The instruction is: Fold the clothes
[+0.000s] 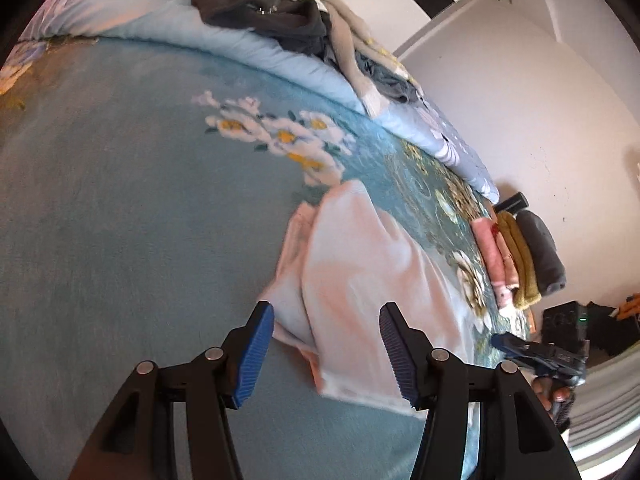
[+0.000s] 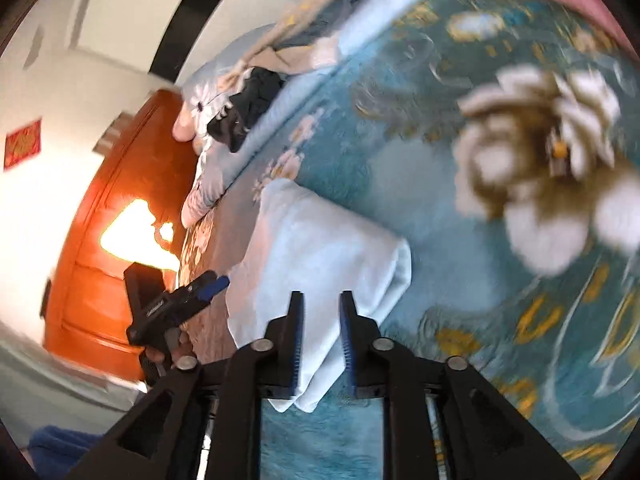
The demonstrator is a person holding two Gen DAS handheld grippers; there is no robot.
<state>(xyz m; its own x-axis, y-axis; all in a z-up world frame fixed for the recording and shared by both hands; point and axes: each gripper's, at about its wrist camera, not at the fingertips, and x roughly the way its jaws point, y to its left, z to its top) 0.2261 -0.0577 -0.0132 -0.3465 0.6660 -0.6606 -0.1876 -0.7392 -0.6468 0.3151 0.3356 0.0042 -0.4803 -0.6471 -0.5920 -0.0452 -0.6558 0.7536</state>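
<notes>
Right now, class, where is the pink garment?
The pink garment lies on the blue bedspread, before the open left gripper; the right gripper straddles its edge.
</notes>
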